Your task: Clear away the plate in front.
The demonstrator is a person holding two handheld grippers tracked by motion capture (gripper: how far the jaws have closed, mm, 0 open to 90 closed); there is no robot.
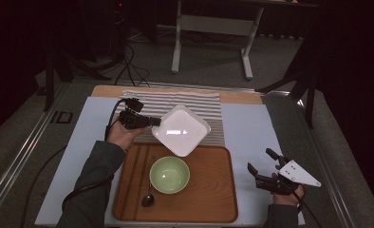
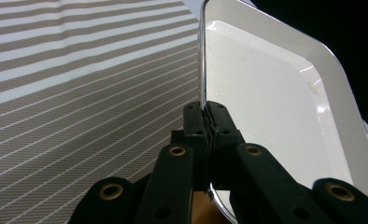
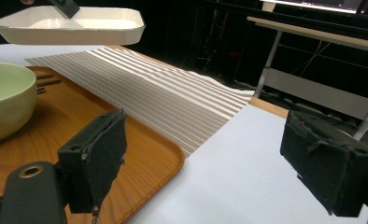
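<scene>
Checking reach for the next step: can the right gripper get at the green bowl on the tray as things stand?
Probably yes. The right gripper is open beside the tray, the green bowl sits uncovered, and the white dish hangs clear in the left gripper.

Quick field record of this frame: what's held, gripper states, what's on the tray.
held: white square plate, clamped at its rim, lifted above the striped cloth
left gripper: shut on the plate's edge
right gripper: open, holding nothing, beside the tray's right edge
wooden tray: green bowl, spoon left of the bowl, chopsticks along the left side
</scene>
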